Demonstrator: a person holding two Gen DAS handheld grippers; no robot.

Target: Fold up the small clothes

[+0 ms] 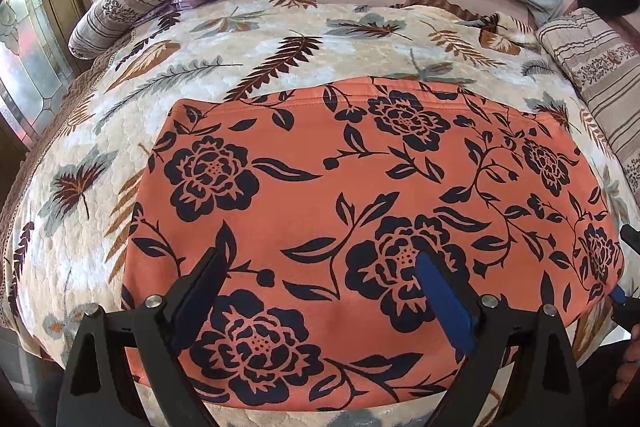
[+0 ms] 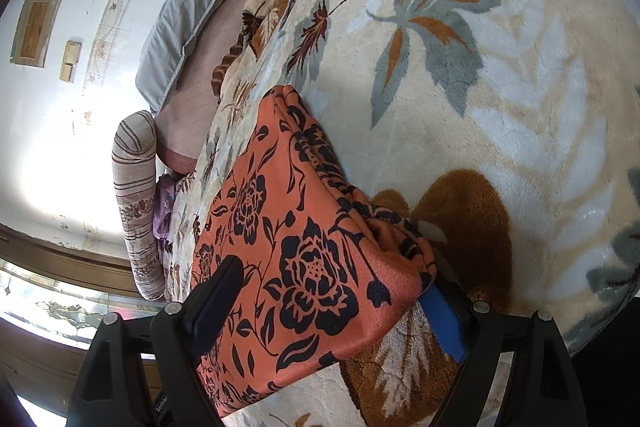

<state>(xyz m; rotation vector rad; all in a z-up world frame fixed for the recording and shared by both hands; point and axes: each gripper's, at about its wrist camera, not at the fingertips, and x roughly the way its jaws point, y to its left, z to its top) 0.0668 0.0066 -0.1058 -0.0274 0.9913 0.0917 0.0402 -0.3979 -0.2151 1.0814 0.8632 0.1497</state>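
The left gripper (image 1: 320, 267), black with blue pads, hangs with its jaws spread wide over an orange garment printed with dark navy flowers (image 1: 360, 211), grasping nothing. The right gripper (image 2: 332, 291) is also spread wide at the garment's thick layered corner (image 2: 312, 247): one finger lies above the cloth, the other seems to sit beneath the edge, and neither pad clearly pinches it. The garment lies as a flat, roughly rectangular stack on a cream plush blanket patterned with leaves (image 1: 248, 43), which covers a bed. The doubled edges suggest at least one fold is done; another fold or final tidying probably remains.
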